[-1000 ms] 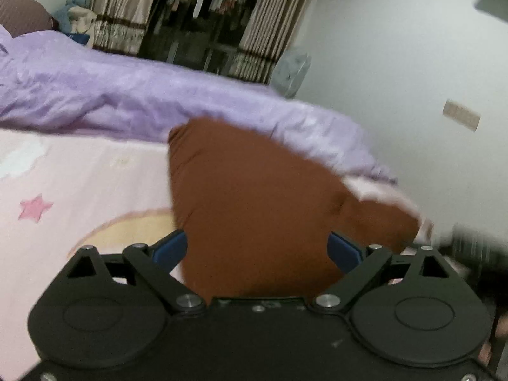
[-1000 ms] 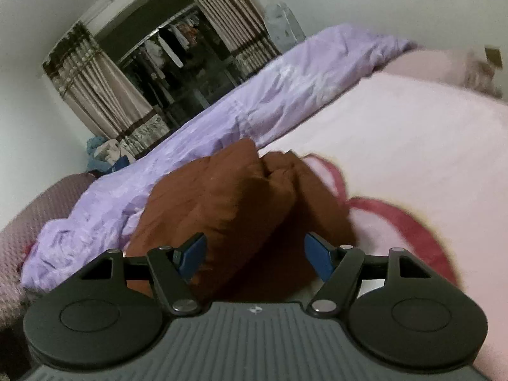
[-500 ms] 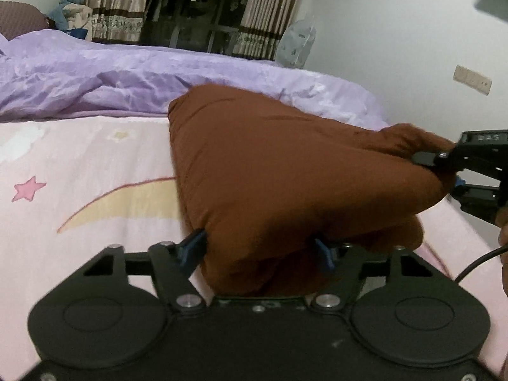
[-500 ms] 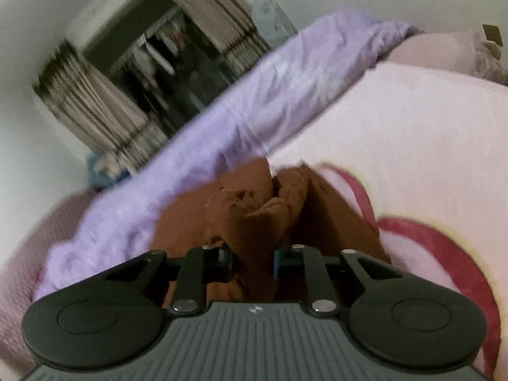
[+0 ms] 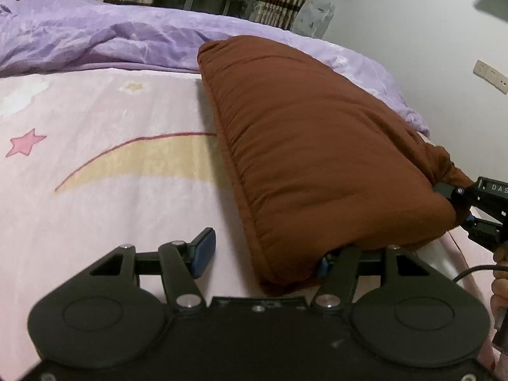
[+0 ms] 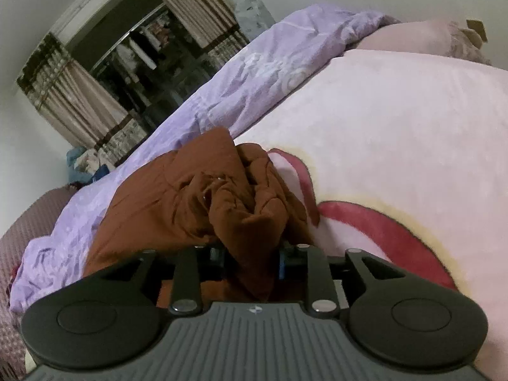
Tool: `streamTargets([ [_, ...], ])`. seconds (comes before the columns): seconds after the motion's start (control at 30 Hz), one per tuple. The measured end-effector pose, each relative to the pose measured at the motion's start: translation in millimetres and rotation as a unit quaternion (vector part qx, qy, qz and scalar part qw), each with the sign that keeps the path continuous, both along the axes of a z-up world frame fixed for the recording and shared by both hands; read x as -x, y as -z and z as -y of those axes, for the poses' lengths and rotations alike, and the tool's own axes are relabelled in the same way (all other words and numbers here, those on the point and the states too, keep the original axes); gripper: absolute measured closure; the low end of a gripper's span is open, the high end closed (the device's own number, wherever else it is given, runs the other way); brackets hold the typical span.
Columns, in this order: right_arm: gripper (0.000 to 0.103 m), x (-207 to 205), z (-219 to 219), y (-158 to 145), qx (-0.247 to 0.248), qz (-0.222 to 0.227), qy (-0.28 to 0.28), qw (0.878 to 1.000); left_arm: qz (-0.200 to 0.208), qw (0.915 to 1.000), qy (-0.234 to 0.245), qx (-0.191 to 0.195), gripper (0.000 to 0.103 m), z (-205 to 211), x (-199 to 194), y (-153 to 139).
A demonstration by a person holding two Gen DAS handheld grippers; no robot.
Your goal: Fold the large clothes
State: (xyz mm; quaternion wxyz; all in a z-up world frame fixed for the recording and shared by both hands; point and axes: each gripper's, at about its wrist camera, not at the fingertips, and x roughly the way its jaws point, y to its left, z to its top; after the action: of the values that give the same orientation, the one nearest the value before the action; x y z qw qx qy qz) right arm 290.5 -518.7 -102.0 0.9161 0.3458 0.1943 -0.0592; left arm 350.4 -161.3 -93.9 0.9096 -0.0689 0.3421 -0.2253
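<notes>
**Right tool clamped, left tool spread**

Your right tool (image 6: 250,258) is pinched tight on a bunched corner of the brown garment (image 6: 197,197). Your left tool (image 5: 263,254) stands wide, one blue pad (image 5: 203,252) bare over the pink bedspread (image 5: 95,190), the other tucked under the garment's (image 5: 317,146) near edge. The garment lies puffed on the bed, its far end against the purple duvet (image 5: 95,35), curtains (image 6: 66,95) beyond.

Only one legible marking from my feed: white letters "DAS", cut off by the frame edge, on the black body of the right gripper (image 5: 469,219) in the left wrist view. Small emblem on that gripper's grey housing, unreadable.
</notes>
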Motion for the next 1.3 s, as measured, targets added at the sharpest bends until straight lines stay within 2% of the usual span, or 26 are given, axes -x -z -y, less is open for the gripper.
streamTargets([
  [0.07,0.048,5.6,1.4,-6.5,0.015,0.000,-0.002,1.000,0.007,0.9999,0.008,-0.004,0.040,-6.0,10.6,-9.9],
  [0.13,0.040,16.0,3.6,-15.9,0.041,0.003,0.005,0.999,0.022,0.9995,0.015,-0.017,0.040,-16.3,25.2,-21.4],
  [0.23,0.039,34.2,-2.9,-37.5,0.100,0.022,0.020,0.995,0.048,0.9984,0.011,-0.028,0.043,-30.3,43.1,-43.2],
  [0.33,0.039,46.4,-23.0,-64.4,0.169,0.050,0.038,0.984,0.090,0.9959,0.004,-0.007,0.045,-31.9,53.5,-72.8],
  [0.4,0.042,47.8,-36.5,-78.7,0.194,0.070,0.032,0.978,0.110,0.9936,0.019,0.018,0.043,-24.0,55.0,-88.4],
  [0.5,0.058,36.2,-50.4,-87.9,0.210,0.075,-0.010,0.975,0.127,0.9906,0.046,0.022,0.043,2.9,50.8,-94.2],
  [0.53,0.068,28.9,-54.4,-86.9,0.215,0.067,-0.020,0.974,0.124,0.9906,0.055,0.021,0.043,11.9,48.1,-91.0],
  [0.57,0.072,21.2,-57.5,-82.7,0.222,0.053,-0.028,0.973,0.119,0.9907,0.063,0.019,0.043,19.6,45.9,-87.8],
  [0.73,0.077,-1.8,-56.6,-54.9,0.242,-0.006,-0.028,0.970,0.076,0.9941,0.076,-0.014,0.044,45.9,30.9,-54.5],
  [0.77,0.084,-3.3,-54.2,-49.1,0.239,-0.012,-0.030,0.970,0.072,0.9943,0.076,-0.020,0.044,47.9,29.9,-48.4],
  [0.83,0.089,-3.9,-54.1,-38.9,0.241,-0.018,-0.029,0.970,0.074,0.9936,0.080,-0.030,0.043,51.0,30.8,-38.1],
  [1.0,0.090,-0.1,-54.0,-22.9,0.233,-0.019,-0.027,0.972,0.069,0.9941,0.078,-0.030,0.041,54.5,22.4,-27.5],
  [1.1,0.090,1.0,-54.9,-23.3,0.235,-0.018,-0.027,0.971,0.066,0.9943,0.080,-0.025,0.041,49.3,22.6,-33.7],
  [1.2,0.088,3.9,-55.3,-33.1,0.239,-0.022,-0.035,0.970,0.061,0.9948,0.080,-0.015,0.043,46.4,22.8,-45.5],
  [1.3,0.079,6.6,-56.0,-56.7,0.245,-0.004,-0.046,0.968,0.068,0.9947,0.078,-0.001,0.043,38.0,19.9,-66.1],
])
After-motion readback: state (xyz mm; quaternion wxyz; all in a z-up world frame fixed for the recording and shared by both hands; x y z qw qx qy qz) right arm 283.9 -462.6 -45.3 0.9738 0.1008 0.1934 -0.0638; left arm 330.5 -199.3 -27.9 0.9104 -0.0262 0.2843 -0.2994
